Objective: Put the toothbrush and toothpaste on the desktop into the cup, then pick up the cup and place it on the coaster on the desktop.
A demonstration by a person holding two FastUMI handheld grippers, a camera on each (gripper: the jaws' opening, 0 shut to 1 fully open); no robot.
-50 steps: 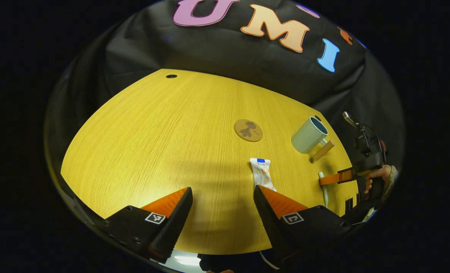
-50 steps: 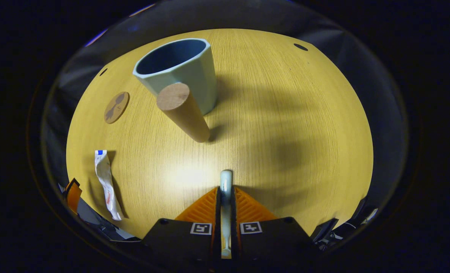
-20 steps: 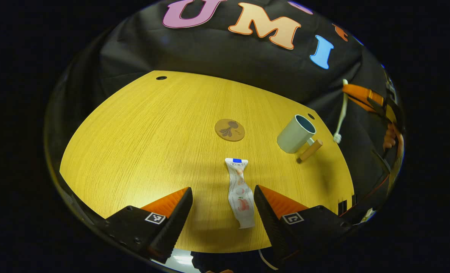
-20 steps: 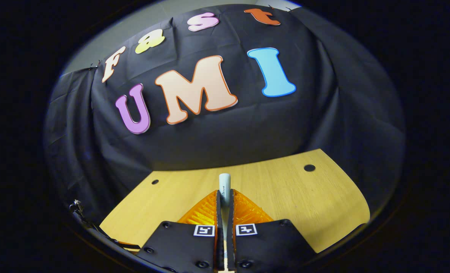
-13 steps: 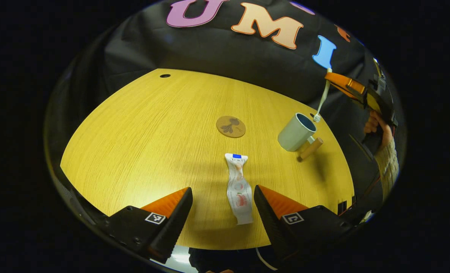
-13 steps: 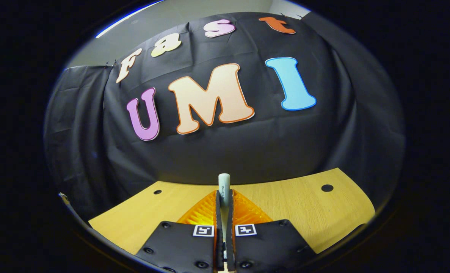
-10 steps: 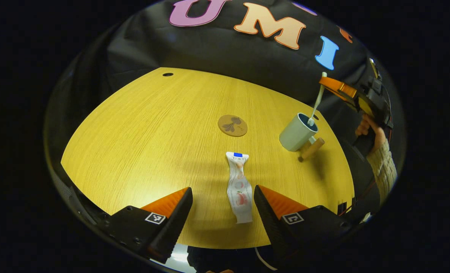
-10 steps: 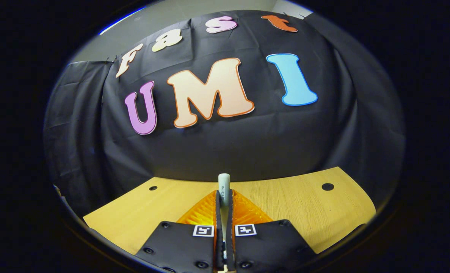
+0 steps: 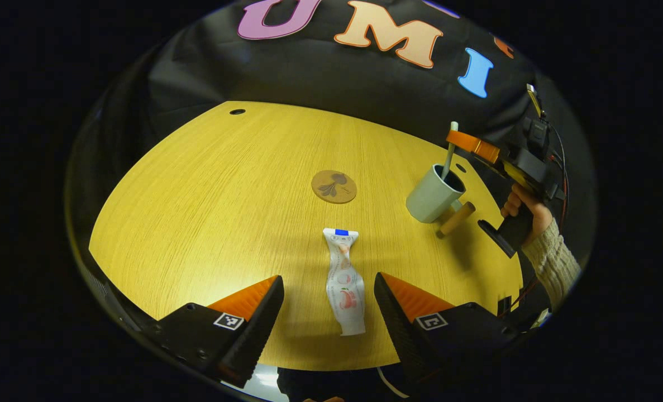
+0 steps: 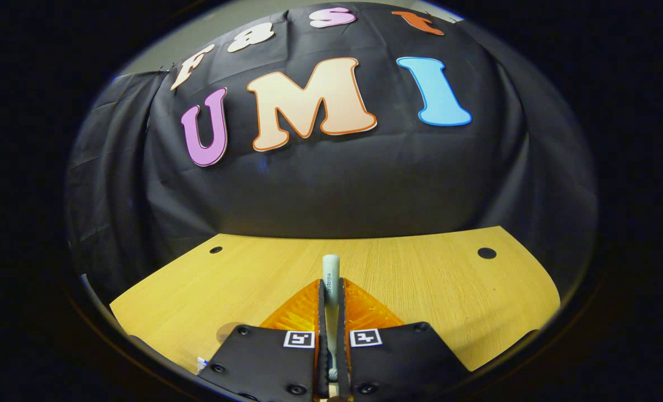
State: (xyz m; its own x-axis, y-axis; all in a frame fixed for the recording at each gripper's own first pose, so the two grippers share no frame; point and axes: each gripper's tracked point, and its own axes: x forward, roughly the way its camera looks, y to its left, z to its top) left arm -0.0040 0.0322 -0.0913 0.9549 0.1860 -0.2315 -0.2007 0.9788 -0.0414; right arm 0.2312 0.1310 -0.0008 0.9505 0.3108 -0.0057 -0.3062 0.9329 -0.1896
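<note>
Yellow desktop [image 9: 208,184] carries coaster [image 9: 334,186], toothpaste [image 9: 344,282], cup [image 9: 430,195].

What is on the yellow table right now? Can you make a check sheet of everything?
Surface: yellow wood-grain table, round holes near its far edge.
Job's things: white toothbrush stands head-down in the pale blue-grey cup; white toothpaste tube lies flat; round brown coaster is bare.
Clutter: wooden cylinder beside the cup.
Grippers: right tool shut on the toothbrush handle; left tool open, fingers either side of the toothpaste tube, not touching.
Cables: thin wires on the right tool's body.
Surroundings: black cloth wall; a knit sleeve.
</note>
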